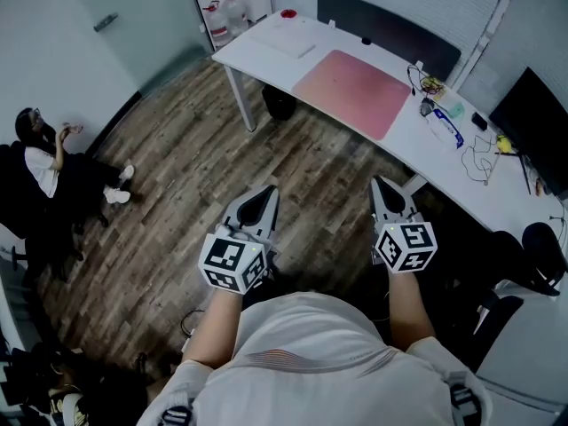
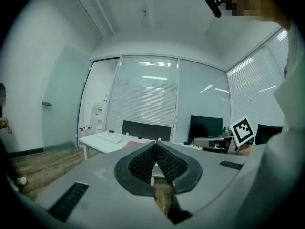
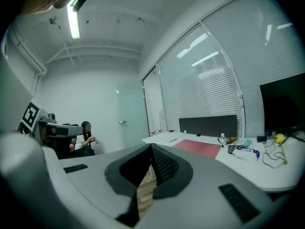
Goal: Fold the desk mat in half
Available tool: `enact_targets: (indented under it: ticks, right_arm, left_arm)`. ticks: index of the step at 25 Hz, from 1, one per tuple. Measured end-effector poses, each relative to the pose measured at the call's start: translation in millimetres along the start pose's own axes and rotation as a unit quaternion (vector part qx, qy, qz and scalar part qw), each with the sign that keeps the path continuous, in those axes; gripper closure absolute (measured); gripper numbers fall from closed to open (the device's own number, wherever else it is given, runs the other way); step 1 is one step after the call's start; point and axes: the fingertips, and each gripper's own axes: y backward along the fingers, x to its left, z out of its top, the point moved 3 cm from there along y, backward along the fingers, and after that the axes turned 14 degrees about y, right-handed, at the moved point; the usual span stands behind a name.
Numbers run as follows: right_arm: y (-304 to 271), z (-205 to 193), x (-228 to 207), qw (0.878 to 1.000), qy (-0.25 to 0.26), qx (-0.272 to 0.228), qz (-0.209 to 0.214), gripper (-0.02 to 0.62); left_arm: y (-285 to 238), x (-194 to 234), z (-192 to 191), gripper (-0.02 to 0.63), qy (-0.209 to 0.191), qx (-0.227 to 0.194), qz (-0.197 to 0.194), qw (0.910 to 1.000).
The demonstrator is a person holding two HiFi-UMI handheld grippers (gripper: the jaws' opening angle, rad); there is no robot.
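**Grey jaws pressed together, pink desk mat [image 1: 352,91] flat on the white desk [image 1: 266,47]**

On the left gripper [image 1: 264,192] the 2 jaws are seen pressed together at their tips, and nothing is pinched between them. The jaws of the right gripper [image 1: 382,185] are closed in the same way, and no thing is held there either. Both grippers are held in the air in front of the person's body, side by side, above the wooden floor [image 1: 177,185] and well apart from the desk. The desk mat is laid flat and unfolded on the desk, close to its front edge. Behind the mat, a black panel [image 1: 390,29] is fixed along the far edge of the desk. To the right of the mat some cables [image 1: 479,153] are spread, and a black monitor [image 1: 532,127] is placed at that end. At the far left, 1 seated person [image 1: 53,162] is seen near the wall.
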Motion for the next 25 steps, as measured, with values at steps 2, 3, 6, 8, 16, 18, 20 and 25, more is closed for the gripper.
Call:
enact_targets:
  ticks: [2, 3, 6, 8, 16, 18, 20, 25]
  right_arm:
    - [-14, -4, -3, 1.000, 0.002, 0.011, -0.003, 0.544]
    - [-23, -7, -7, 1.000, 0.002, 0.018, -0.007, 0.543]
    - [-57, -6, -15, 0.999, 0.001, 0.033, -0.022, 0.543]
    - [-82, 1, -14, 0.999, 0.014, 0.038, -0.031, 0.543]
    - [-171, 30, -24, 0.995, 0.029, 0.058, -0.079, 0.543]
    - [-186, 35, -22, 0.993, 0.041, 0.063, -0.088, 0.544]
    - [-200, 37, -21, 0.992, 0.042, 0.067, -0.097, 0.543]
    - [-222, 29, -27, 0.989, 0.031, 0.089, -0.111, 0.543]
  left_arm:
    - [-14, 13, 0, 0.591, 0.008, 0.006, -0.005, 0.9999]
    - [-23, 20, 0, 0.591, 0.010, 0.009, -0.009, 0.9999]
    - [-49, 47, 9, 0.591, 0.007, 0.017, -0.020, 0.9996]
    - [-65, 71, 21, 0.591, 0.001, 0.016, -0.025, 0.9996]
    - [-127, 152, 67, 0.591, -0.012, 0.019, -0.062, 0.9978]
    - [-139, 167, 72, 0.591, -0.010, 0.024, -0.073, 0.9970]
    - [-150, 181, 77, 0.591, -0.010, 0.026, -0.083, 0.9961]
    - [-178, 204, 82, 0.591, 0.005, 0.034, -0.098, 0.9945]
